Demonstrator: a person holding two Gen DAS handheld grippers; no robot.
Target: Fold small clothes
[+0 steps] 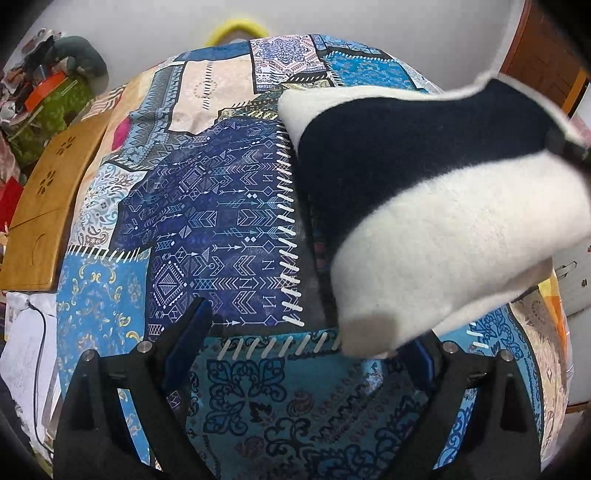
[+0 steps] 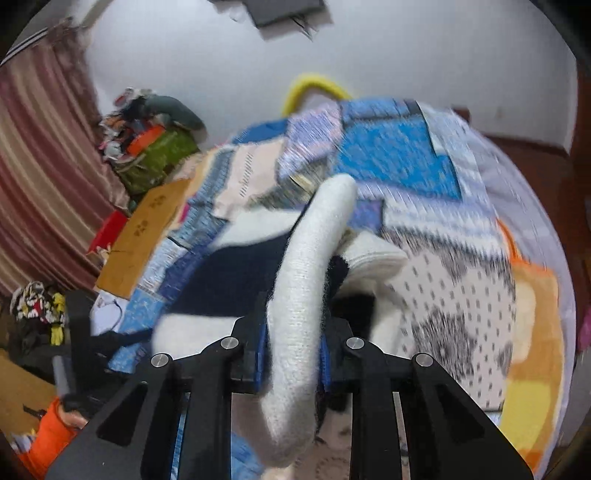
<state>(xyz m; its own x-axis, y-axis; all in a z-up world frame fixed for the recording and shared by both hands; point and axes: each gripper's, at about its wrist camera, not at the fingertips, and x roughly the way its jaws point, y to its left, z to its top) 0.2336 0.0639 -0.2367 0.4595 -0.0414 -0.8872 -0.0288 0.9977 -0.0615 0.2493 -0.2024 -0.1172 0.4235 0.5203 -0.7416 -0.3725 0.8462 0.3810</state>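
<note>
Patchwork bedspread (image 1: 229, 221) | right gripper (image 2: 291, 354) clamps white-navy garment (image 2: 306, 295) – fold runs away from camera | left gripper (image 1: 314, 339) wide

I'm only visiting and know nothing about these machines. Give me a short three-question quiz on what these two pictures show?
1. True or false: the right gripper is shut on the white and navy garment.
2. What do the left gripper's fingers hold? A) the garment B) nothing C) the yellow hoop
3. Fill in: the garment hangs over a ____ patchwork bedspread.

Key: 1 true. 2 B, its fingers stand apart over the bedspread. 3 blue.
</note>
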